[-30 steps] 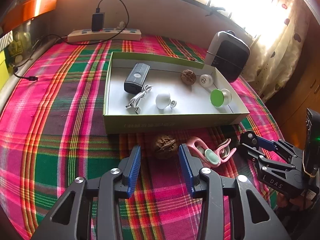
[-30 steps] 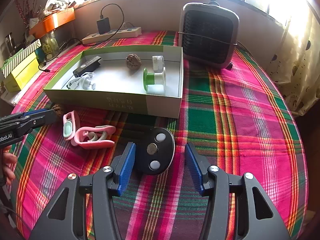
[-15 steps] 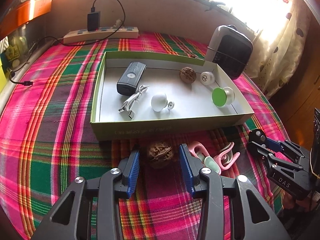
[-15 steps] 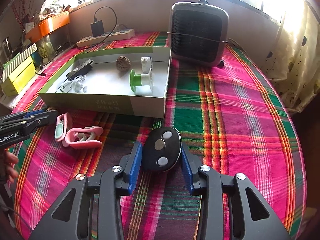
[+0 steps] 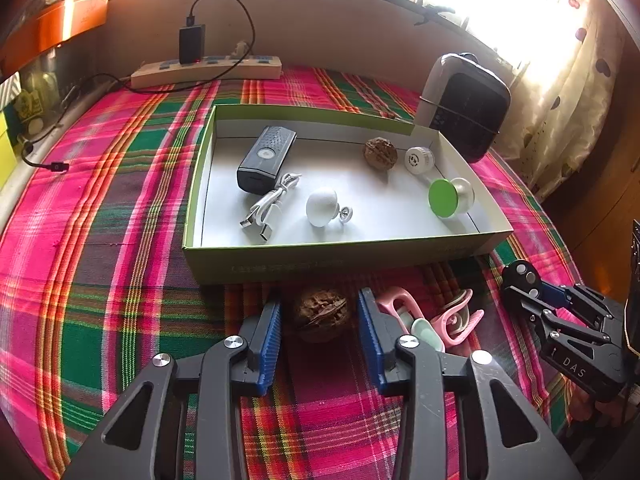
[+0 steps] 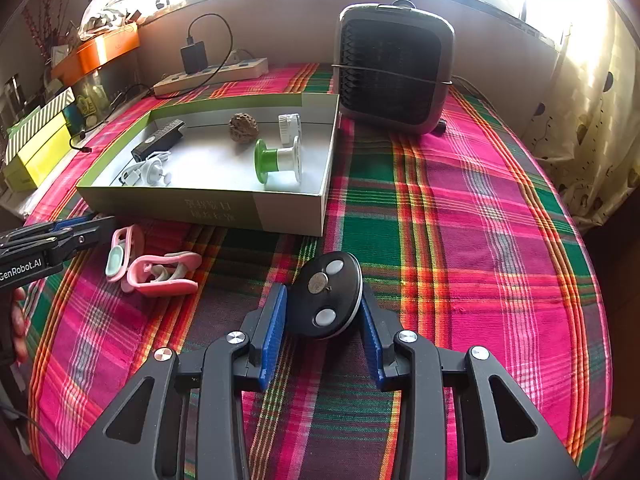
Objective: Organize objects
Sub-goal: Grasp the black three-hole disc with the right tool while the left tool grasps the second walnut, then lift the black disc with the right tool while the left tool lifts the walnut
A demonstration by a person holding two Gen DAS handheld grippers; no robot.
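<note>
Green cardboard tray [image 5: 320, 268] sits on the plaid-clothed table [image 5: 100, 280], just ahead of both sets of jaws. Right gripper [image 6: 322, 312]: jaws clamped on the black round disc [image 6: 326, 294], which looks lifted; carry it level over the tray wall before releasing. Left gripper [image 5: 318, 316]: jaws apart, straddling the walnut [image 5: 320, 312], not touching it; close centred so it cannot roll out. Readable text: "GenRobot.AI", "DAS".
</note>
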